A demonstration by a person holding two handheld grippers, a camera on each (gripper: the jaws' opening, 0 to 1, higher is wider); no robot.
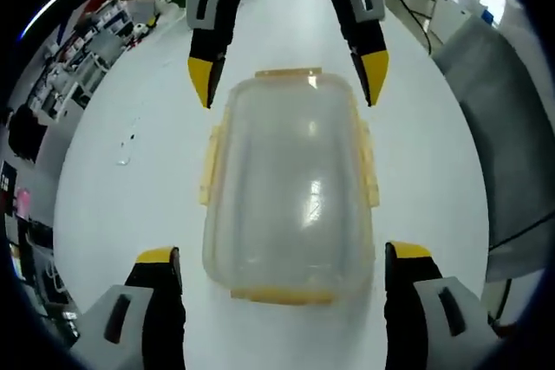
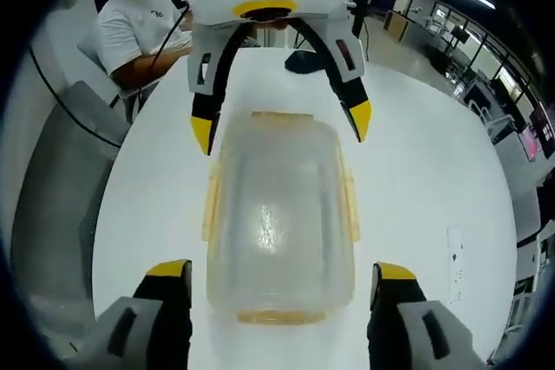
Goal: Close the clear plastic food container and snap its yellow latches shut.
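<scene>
Both grippers stand wide open at opposite ends of the clear container, gripping nothing.

Yellow-tipped jaws of the left gripper (image 1: pixel 282 257) straddle the near end of the clear plastic food container (image 1: pixel 290 188), which lies lid-on on the white table (image 1: pixel 113 205), its yellow latches (image 1: pixel 209 166) lining the long sides and ends. Facing it from the far end, the right gripper (image 1: pixel 289 71) spreads its jaws just as wide around the opposite end latch. From the right gripper view the container (image 2: pixel 279 214) sits between that gripper's own jaws (image 2: pixel 282 279), the left gripper (image 2: pixel 282 127) beyond, and a seated person (image 2: pixel 139 32) at the far left.
</scene>
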